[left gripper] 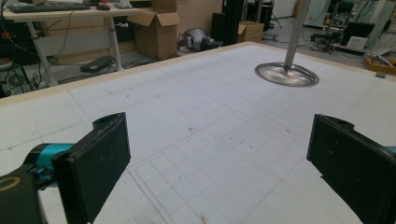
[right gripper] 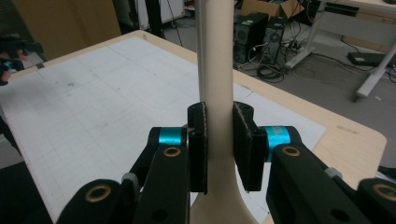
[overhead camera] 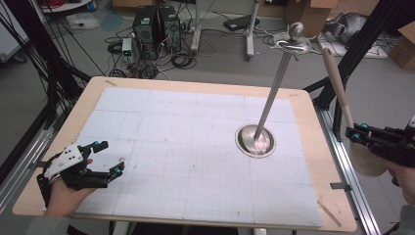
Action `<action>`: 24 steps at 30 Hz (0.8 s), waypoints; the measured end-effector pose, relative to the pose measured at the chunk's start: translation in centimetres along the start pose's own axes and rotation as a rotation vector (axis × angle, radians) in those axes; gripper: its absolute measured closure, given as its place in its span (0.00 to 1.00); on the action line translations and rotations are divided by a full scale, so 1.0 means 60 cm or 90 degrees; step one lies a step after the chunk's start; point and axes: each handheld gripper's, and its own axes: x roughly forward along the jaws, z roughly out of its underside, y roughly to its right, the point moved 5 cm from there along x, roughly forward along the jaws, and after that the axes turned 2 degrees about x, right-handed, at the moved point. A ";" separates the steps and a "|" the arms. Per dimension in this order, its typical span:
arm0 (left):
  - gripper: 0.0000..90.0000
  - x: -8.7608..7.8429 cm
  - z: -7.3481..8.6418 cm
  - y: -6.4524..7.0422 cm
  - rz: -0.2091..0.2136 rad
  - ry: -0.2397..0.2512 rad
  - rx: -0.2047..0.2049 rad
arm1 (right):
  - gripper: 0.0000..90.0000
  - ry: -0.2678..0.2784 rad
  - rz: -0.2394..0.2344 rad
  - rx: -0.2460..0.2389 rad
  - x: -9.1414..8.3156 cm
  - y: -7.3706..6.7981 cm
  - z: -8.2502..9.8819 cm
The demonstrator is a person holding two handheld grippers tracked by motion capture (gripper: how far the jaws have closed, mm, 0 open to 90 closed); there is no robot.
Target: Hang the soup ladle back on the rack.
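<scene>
A pale wooden spoon [overhead camera: 340, 100] stands upright past the table's right edge, its bowl [overhead camera: 366, 159] at the bottom. My right gripper [overhead camera: 353, 133] is shut on its handle just above the bowl. In the right gripper view the black pads [right gripper: 197, 144] press on both sides of the spoon's handle [right gripper: 215, 79]. A metal stand has a round base [overhead camera: 255, 141] on the white mat and a slanted pole [overhead camera: 276, 83] topped by a ball and hooks. At the table's front left, my left gripper [overhead camera: 108, 156] rests open, jaws wide apart over the bare mat [left gripper: 210, 140] with nothing between them.
The white gridded mat [overhead camera: 195, 147] covers a wooden table [overhead camera: 337, 205]. A small wooden stick [overhead camera: 329, 213] lies at the front right corner. Black frame posts [overhead camera: 359, 49] rise at the right. Computers and cables [overhead camera: 156, 34] sit on the floor beyond the table.
</scene>
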 end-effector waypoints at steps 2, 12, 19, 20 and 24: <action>0.07 -0.001 0.000 -0.001 -0.002 0.000 0.000 | 0.86 0.004 -0.001 0.004 0.002 0.001 0.000; 0.07 -0.002 -0.001 -0.001 -0.002 0.003 -0.002 | 0.86 0.003 -0.016 0.013 0.013 0.004 0.005; 0.07 -0.002 -0.001 -0.002 -0.002 0.003 -0.001 | 0.85 0.005 -0.031 0.024 0.020 0.003 0.008; 0.07 -0.002 -0.001 -0.002 -0.002 0.003 -0.001 | 0.86 0.004 -0.032 0.022 0.021 0.003 0.008; 0.07 -0.001 0.000 -0.001 -0.002 0.002 -0.001 | 0.86 -0.001 -0.038 0.019 0.025 -0.001 0.009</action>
